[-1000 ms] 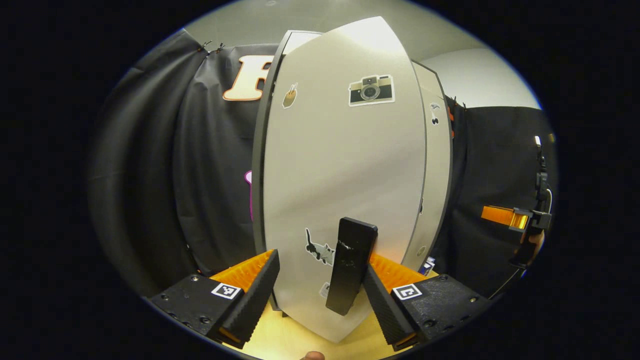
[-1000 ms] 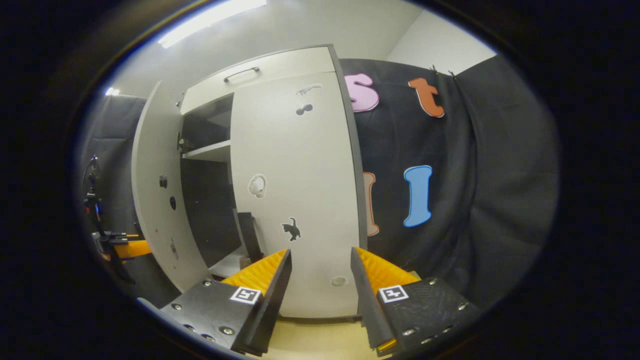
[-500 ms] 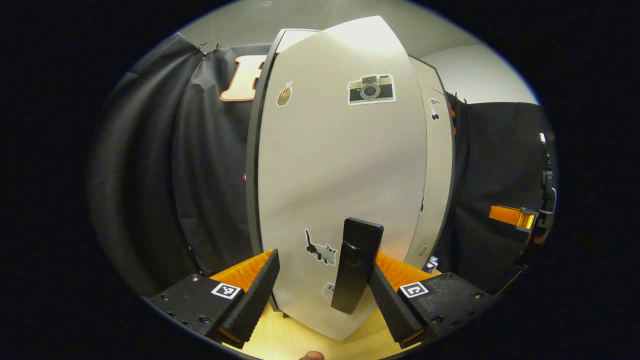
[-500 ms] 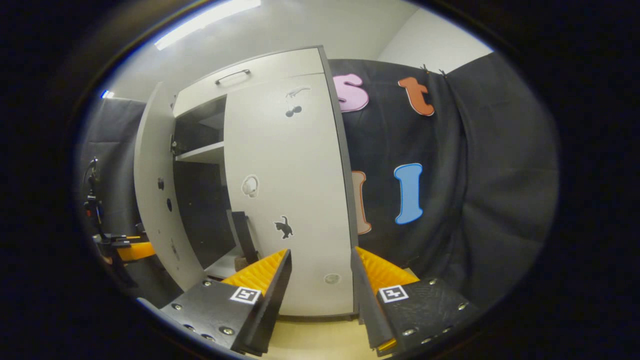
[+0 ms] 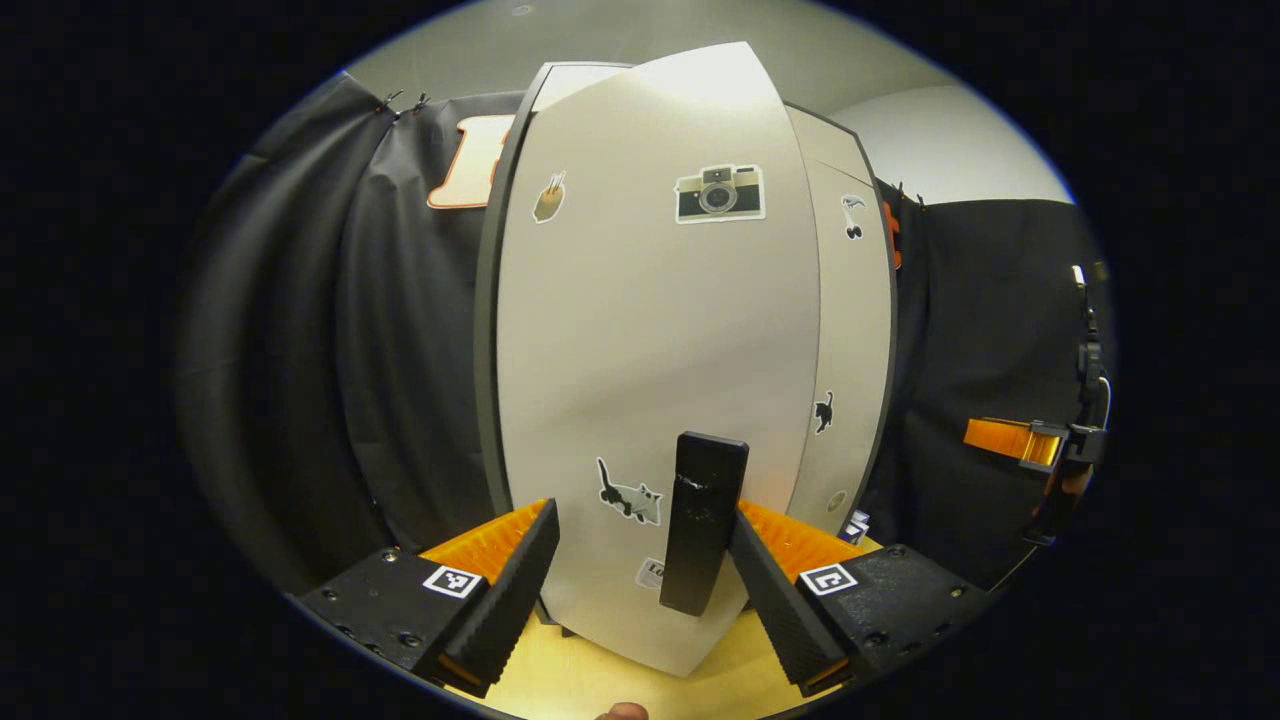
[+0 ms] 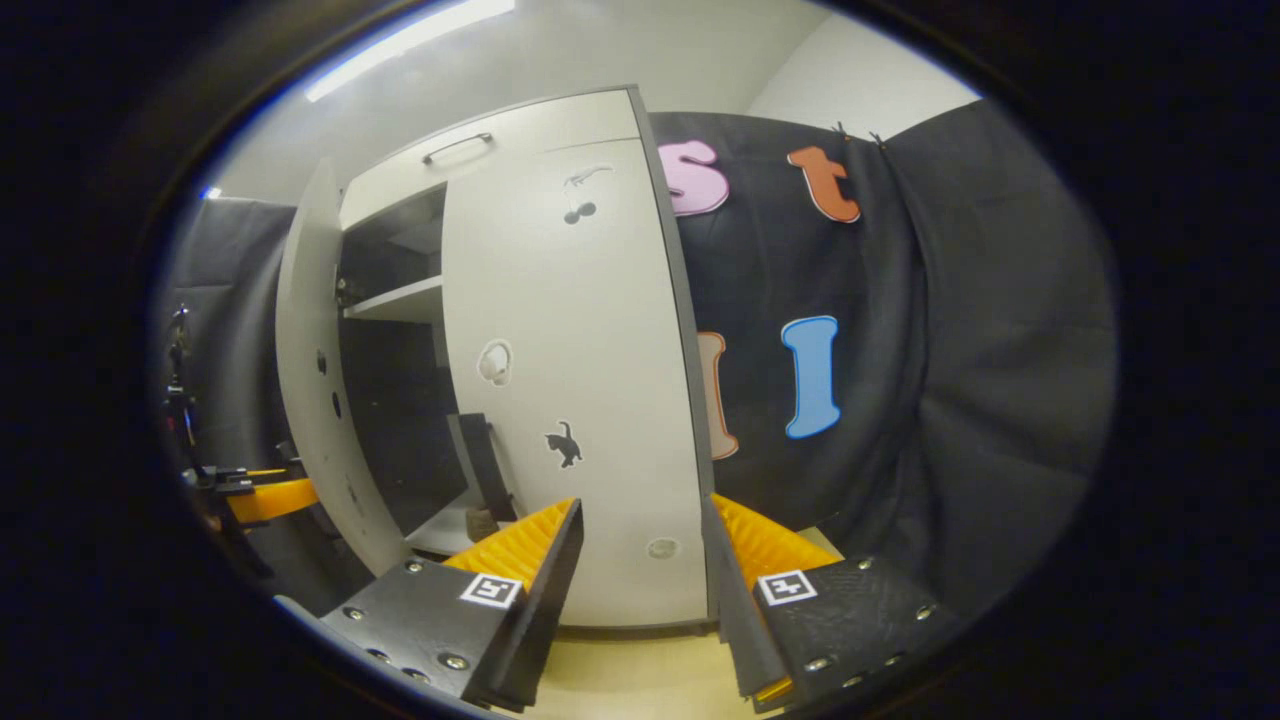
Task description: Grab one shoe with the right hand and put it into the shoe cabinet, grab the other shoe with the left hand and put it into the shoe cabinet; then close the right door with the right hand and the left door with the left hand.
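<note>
The left door (image 5: 650,380) has swung further shut, handle (image 5: 703,522) between the wide left gripper (image 5: 640,590) fingers. Right door (image 6: 570,400) closed ahead of the wide, empty right gripper (image 6: 640,590); one push remains

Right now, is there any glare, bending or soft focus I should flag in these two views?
Left gripper view: glare washes out the top of the left door, whose straight edges bow outward. Right gripper view: ceiling light streaks bright, the cabinet bulges, and the right door is evenly lit and sharp.
</note>
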`<state>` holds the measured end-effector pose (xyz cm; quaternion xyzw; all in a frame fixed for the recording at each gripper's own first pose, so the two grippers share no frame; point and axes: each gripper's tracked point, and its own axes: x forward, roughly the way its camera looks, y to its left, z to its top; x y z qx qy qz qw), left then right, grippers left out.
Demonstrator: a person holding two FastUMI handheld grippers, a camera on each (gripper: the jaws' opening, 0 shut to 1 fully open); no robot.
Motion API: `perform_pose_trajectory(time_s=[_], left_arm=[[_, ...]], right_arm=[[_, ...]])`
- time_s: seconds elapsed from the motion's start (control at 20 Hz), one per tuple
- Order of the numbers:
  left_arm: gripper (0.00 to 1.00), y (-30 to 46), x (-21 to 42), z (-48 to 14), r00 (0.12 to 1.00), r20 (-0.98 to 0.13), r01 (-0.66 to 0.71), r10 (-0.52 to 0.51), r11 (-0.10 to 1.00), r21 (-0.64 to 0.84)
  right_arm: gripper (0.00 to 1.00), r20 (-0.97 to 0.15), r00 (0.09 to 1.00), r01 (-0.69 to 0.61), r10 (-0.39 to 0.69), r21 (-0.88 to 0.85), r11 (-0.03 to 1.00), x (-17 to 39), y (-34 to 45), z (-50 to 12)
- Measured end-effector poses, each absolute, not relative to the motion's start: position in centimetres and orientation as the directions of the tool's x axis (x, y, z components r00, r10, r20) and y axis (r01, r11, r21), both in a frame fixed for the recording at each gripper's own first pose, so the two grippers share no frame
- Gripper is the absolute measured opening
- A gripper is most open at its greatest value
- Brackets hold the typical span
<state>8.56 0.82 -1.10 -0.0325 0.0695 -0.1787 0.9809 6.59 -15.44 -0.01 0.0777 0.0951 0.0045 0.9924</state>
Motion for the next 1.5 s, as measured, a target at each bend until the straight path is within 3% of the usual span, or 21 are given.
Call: perform_pose_trajectory(time_s=[0.55,1.0,1.5], left_arm=[[1.0,-4.1,11.7,-1.2,0.892,-0.112,0.423,-0.439,0.895,-0.139],[1.0,-6.1,14.4,-1.0,0.895,-0.098,0.425,-0.435,0.899,-0.106],[1.0,-7.6,16.9,-0.9,0.903,-0.099,0.41,-0.419,0.907,-0.098]], right_arm=[[0.72,-0.195,0.98,0.081,-0.05,0.155,0.985,5.0,-19.0,-0.3],[0.72,-0.186,0.972,0.177,-0.147,0.155,0.972,3.4,-23.5,0.1],[0.72,-0.181,0.966,0.214,-0.186,0.15,0.965,3.1,-25.6,0.1]])
